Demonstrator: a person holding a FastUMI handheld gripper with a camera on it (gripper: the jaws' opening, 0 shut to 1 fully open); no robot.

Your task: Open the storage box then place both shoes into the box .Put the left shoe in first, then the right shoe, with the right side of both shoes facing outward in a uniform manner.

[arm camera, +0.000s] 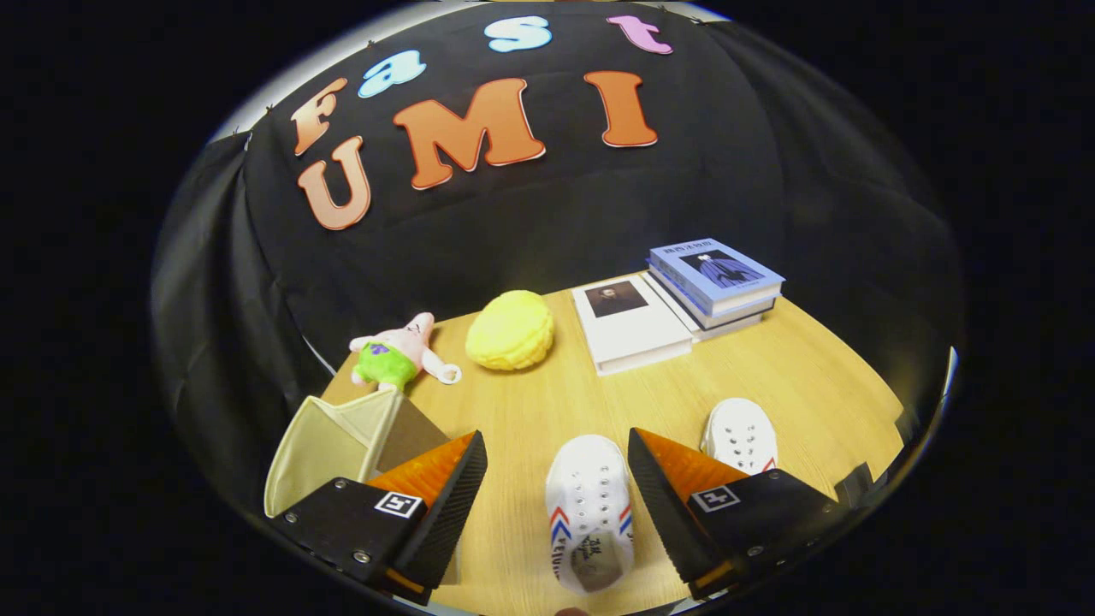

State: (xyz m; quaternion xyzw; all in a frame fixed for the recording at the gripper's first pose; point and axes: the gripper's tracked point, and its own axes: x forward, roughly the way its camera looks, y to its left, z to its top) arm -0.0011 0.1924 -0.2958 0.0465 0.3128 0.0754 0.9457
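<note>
The gripper [556, 475] hangs above the wooden table [813, 376] with its fingers spread wide, gripping nothing. Between them lies one white shoe [588, 505], toe pointing away, touching neither finger. The second white shoe [741, 435] peeks out just beyond the right finger. Off past the left finger sits the cream storage box [329, 445] (whether its lid is fully open, I cannot tell). Farther back: a pink plush star [398, 352], a yellow plush [511, 330], and a stack of books [714, 287] beside a white book [629, 325].
</note>
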